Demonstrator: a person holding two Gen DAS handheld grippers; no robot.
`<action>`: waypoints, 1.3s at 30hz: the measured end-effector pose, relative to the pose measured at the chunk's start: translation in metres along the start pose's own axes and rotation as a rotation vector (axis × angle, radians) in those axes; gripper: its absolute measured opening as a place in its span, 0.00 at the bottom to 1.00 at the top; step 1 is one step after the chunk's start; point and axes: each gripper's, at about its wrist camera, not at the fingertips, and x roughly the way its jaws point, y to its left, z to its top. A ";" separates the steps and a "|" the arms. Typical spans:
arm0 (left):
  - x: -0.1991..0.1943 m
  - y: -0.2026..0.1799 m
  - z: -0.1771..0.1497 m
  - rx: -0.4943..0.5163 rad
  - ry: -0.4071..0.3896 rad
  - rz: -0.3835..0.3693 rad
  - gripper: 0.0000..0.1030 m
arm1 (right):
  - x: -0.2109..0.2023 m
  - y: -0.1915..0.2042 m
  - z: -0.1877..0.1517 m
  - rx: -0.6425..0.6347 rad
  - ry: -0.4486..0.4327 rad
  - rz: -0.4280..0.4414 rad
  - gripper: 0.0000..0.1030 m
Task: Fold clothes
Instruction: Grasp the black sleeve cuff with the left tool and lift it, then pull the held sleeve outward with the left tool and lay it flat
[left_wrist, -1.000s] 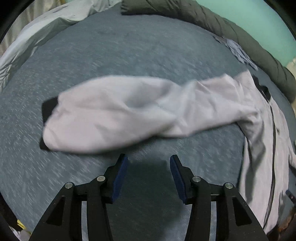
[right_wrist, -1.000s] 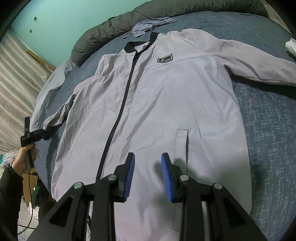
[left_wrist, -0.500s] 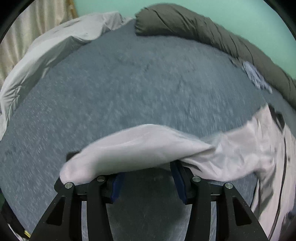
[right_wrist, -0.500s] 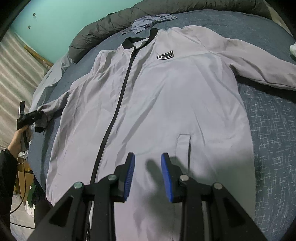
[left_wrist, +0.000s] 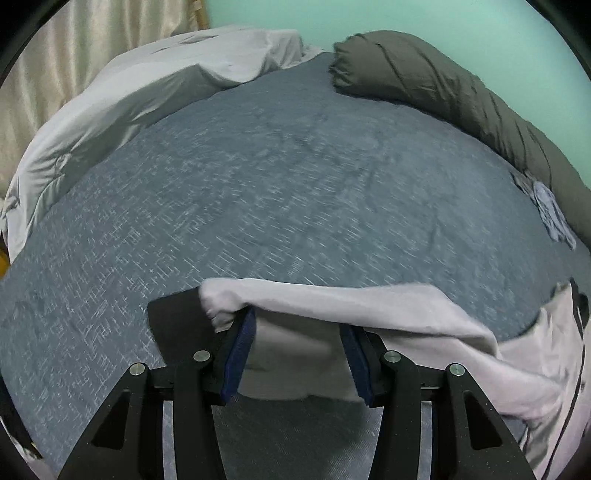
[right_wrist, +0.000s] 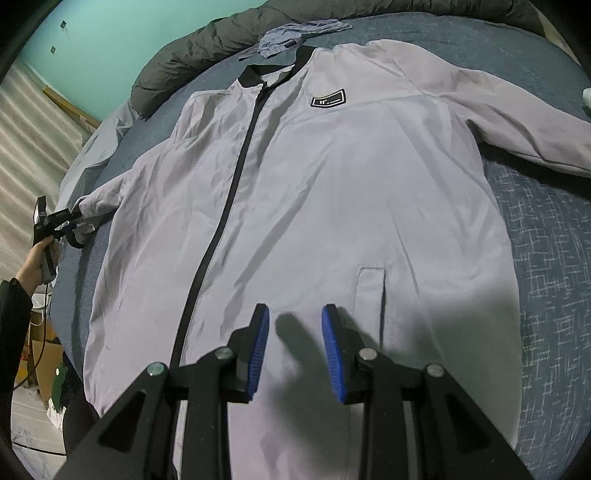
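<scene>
Your left gripper (left_wrist: 297, 347) sits at lower centre of the left wrist view with its blue pads spread and the jacket sleeve (left_wrist: 332, 306) draped across and between them; the fabric lies loose over the pads, so you have no pinch on it yet. The black cuff (left_wrist: 177, 321) shows just left of the left pad. Your right gripper (right_wrist: 294, 350) hovers with pads apart and nothing between them, above the lower front of the grey zip jacket (right_wrist: 314, 192), which lies flat and face up on the blue-grey bedspread (right_wrist: 546, 258), collar toward the top of the frame. The step in hand looks like taking the sleeve to fold it in over the body. To do it well, close on the sleeve near the cuff and catch both layers, since this thin fabric probably slips. Carry it low toward the black zipper (right_wrist: 229, 192). Use the right gripper to steady the body so that it does not drag.
</scene>
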 end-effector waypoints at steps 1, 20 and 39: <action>0.005 0.002 0.001 0.002 0.007 0.003 0.50 | 0.001 0.000 0.000 0.000 0.002 -0.003 0.28; -0.011 0.065 -0.006 -0.020 -0.008 -0.077 0.58 | 0.012 0.025 0.002 -0.026 0.005 0.021 0.28; -0.007 0.061 -0.002 -0.012 0.006 -0.124 0.15 | 0.012 0.037 0.004 -0.054 0.003 0.033 0.28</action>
